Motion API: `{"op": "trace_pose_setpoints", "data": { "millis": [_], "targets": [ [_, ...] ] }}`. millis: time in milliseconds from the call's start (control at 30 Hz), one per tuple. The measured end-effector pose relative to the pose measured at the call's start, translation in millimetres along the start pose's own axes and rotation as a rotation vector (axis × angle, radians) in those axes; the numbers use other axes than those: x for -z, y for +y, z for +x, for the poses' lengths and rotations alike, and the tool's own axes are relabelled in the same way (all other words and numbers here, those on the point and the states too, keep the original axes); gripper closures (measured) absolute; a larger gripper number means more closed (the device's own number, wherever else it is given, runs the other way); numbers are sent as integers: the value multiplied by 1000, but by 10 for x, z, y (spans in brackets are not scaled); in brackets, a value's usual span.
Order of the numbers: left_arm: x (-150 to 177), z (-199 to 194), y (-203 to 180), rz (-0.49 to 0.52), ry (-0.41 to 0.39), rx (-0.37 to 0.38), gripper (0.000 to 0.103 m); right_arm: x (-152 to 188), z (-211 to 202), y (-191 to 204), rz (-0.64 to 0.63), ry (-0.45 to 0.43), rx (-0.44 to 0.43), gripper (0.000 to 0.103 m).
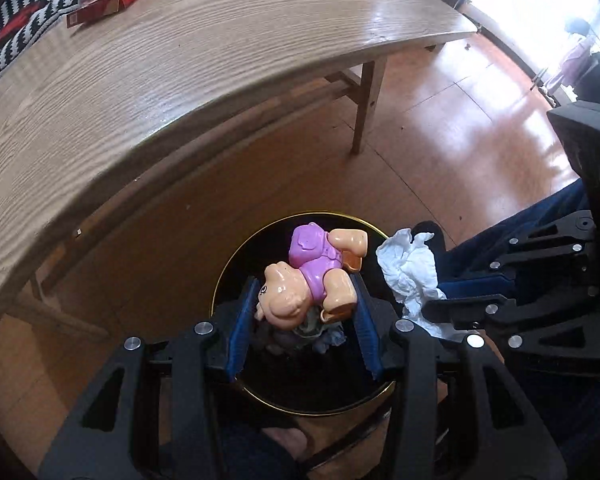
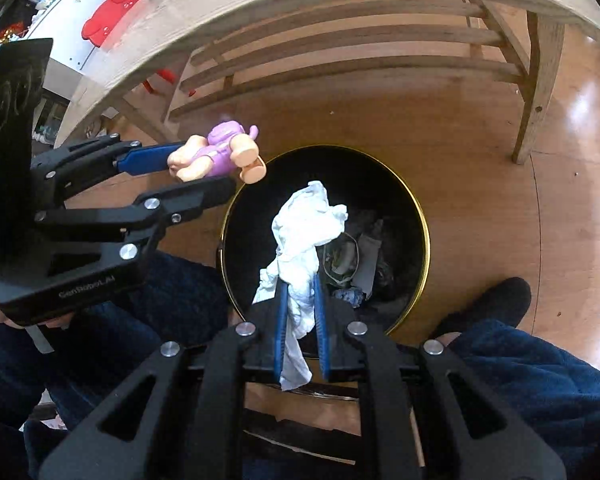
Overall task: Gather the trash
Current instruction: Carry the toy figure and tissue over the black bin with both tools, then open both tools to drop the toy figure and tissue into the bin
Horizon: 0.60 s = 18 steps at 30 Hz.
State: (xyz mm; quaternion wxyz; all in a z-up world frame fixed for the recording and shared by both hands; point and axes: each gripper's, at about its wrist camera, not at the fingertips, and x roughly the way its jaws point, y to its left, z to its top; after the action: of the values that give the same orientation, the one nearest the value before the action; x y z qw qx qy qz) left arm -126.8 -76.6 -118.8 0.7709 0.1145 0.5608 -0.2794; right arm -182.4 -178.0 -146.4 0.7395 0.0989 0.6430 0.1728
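A plastic toy figure (image 1: 308, 276) with a peach body and purple clothes sits between the blue pads of my left gripper (image 1: 306, 282), which is shut on it. It hangs over the near-left rim of a round black bin with a gold rim (image 1: 220, 276). My right gripper (image 2: 300, 282) is shut on a crumpled white tissue (image 2: 304, 232) above the bin (image 2: 424, 224), which has mixed trash (image 2: 352, 256) at its bottom. In the right wrist view the left gripper (image 2: 206, 168) and the toy (image 2: 220, 152) show at the bin's left edge. The tissue (image 1: 410, 268) also appears in the left wrist view.
A wooden table (image 1: 180, 80) curves above the bin, its leg (image 1: 364, 108) on the brown floor. A red box (image 1: 100, 4) and a striped cloth (image 1: 20, 20) lie at its far end. A person's blue trouser leg (image 2: 540, 380) and dark slipper (image 2: 496, 304) are beside the bin.
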Motion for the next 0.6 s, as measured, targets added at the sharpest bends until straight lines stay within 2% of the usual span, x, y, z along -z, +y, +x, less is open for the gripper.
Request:
{"op": "trace_pose_setpoints", "data": {
  "millis": [600],
  "targets": [
    [4,18,-53,5,13,3,58,-60,-5,-111,37,3,-8,89]
  ]
}}
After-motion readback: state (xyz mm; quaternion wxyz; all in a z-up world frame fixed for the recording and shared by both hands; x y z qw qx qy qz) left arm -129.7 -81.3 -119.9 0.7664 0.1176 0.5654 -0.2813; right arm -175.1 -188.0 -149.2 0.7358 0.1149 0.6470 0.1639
